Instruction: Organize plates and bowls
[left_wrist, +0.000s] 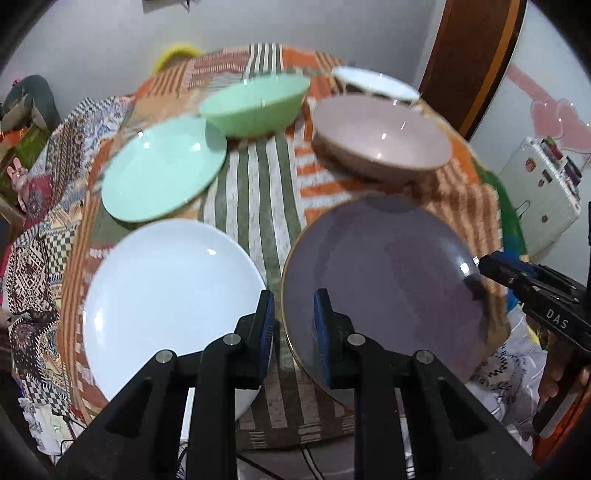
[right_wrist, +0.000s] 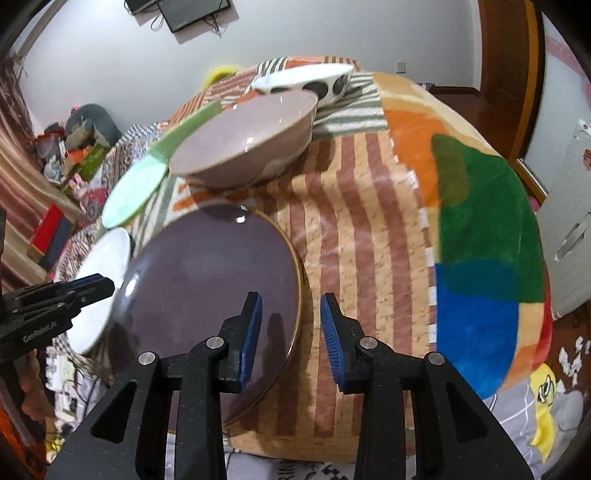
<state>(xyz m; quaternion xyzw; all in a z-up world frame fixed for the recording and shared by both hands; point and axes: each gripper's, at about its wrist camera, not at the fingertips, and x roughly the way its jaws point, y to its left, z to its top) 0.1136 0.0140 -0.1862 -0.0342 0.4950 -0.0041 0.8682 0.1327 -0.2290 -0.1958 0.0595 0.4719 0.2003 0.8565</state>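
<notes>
Plainly, right hand-held gripper (left_wrist: 484, 264) reads "DAS" (white letters).

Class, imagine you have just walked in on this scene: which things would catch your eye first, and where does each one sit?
The big purple plate with a gold rim lies nearest, and both the left gripper and the right gripper straddle its edge with their jaws apart. Beside it lies a white plate, and behind them a mint plate, a green bowl and a pink bowl. Everything rests on a loud striped patchwork cloth.
</notes>
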